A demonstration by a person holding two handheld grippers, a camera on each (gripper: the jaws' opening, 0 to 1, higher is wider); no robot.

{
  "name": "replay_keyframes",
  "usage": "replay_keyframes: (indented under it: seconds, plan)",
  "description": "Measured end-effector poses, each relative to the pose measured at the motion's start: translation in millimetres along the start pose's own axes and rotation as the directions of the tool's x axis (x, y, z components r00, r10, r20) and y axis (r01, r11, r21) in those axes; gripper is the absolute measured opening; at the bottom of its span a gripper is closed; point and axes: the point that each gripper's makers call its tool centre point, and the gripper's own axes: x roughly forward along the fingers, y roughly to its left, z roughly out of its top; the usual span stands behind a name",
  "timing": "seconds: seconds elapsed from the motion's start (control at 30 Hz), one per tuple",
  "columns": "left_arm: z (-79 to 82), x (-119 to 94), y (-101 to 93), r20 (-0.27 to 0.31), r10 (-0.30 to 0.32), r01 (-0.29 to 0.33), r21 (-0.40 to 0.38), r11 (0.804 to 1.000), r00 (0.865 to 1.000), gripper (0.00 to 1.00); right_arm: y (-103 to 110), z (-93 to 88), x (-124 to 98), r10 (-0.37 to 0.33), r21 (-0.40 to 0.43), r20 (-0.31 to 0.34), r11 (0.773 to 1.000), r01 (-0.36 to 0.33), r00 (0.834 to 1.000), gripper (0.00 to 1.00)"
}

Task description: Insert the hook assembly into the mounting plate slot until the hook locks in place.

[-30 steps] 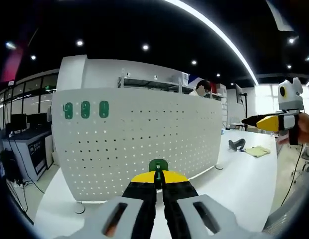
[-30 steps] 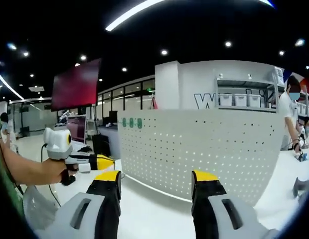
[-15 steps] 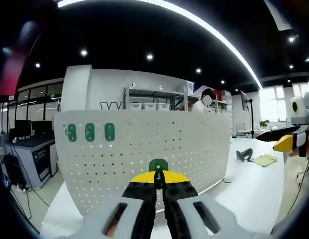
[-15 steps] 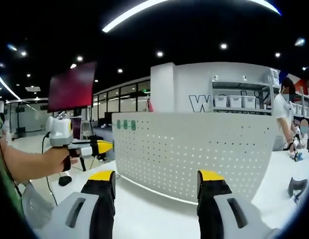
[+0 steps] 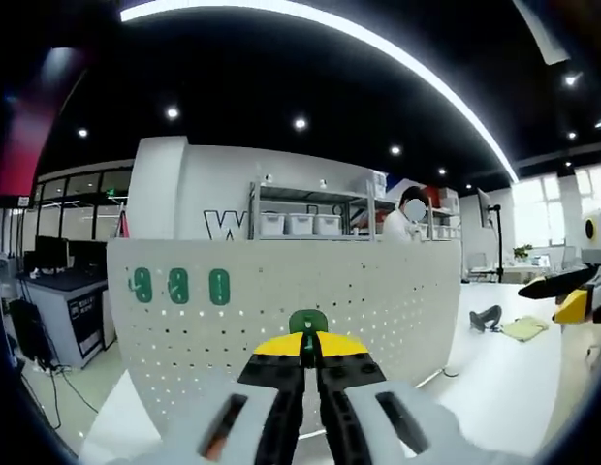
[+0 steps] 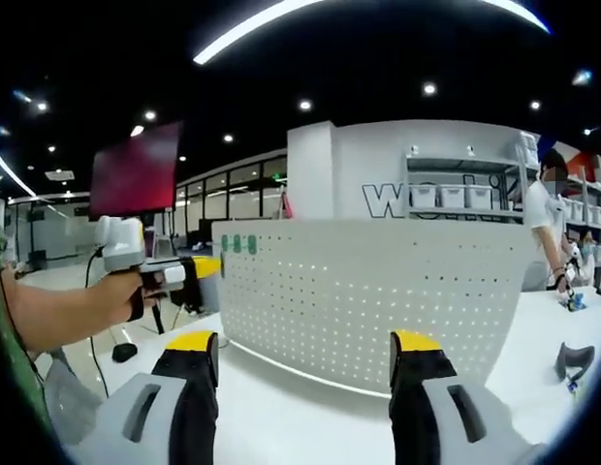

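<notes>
A white perforated mounting plate (image 5: 310, 291) stands upright on the white table, with three green hooks (image 5: 177, 286) in its upper left corner. My left gripper (image 5: 307, 339) is shut on a green hook (image 5: 307, 323), held in front of the plate's lower middle. In the right gripper view, the same plate (image 6: 378, 291) carries the green hooks (image 6: 238, 243) at its top left. There the left gripper (image 6: 199, 269), held by a hand, sits close to the plate's left edge. My right gripper (image 6: 305, 351) is open with nothing between its jaws. It also appears at the far right as the right gripper (image 5: 572, 295).
A dark object (image 5: 487, 317) and a yellowish cloth (image 5: 526, 329) lie on the table (image 6: 281, 407) to the right of the plate. Behind the plate are a shelf with bins (image 5: 300, 223) and a person (image 6: 551, 232). A cable hangs from the left gripper.
The left gripper has moved right, closer to the plate's left edge, still shut on the green hook. The right gripper stays open and has barely shifted.
</notes>
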Motion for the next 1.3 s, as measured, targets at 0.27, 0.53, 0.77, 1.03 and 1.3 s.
replay_keyframes:
  seconds: [0.27,0.53,0.77,1.03,1.3]
  plan:
    - [22.9,18.5,5.8,0.040,0.037,-0.038,0.029,0.999,0.999,0.03,-2.0,1.8,1.6,0.004,0.002,0.004,1.000,-0.004,1.000,0.76]
    - [33.0,36.0,17.5,0.055,0.100,-0.102,0.035,0.994,0.993,0.03,-3.1,2.4,4.3,0.009,0.004,0.005,1.000,-0.009,1.000,0.79]
    - [32.9,52.9,23.7,0.052,0.141,-0.144,0.056,0.988,0.989,0.03,0.0,2.3,7.4,0.020,-0.002,-0.003,1.000,-0.020,1.000,0.81]
    - [31.9,76.2,33.8,0.045,0.189,-0.191,0.043,0.981,0.981,0.03,-2.5,-2.7,10.2,0.026,0.005,-0.014,1.000,-0.026,1.000,0.82]
    - [29.5,91.6,41.1,0.061,0.218,-0.221,0.039,0.975,0.974,0.03,-15.5,-7.5,10.1,0.010,0.022,-0.020,1.000,-0.010,1.000,0.82]
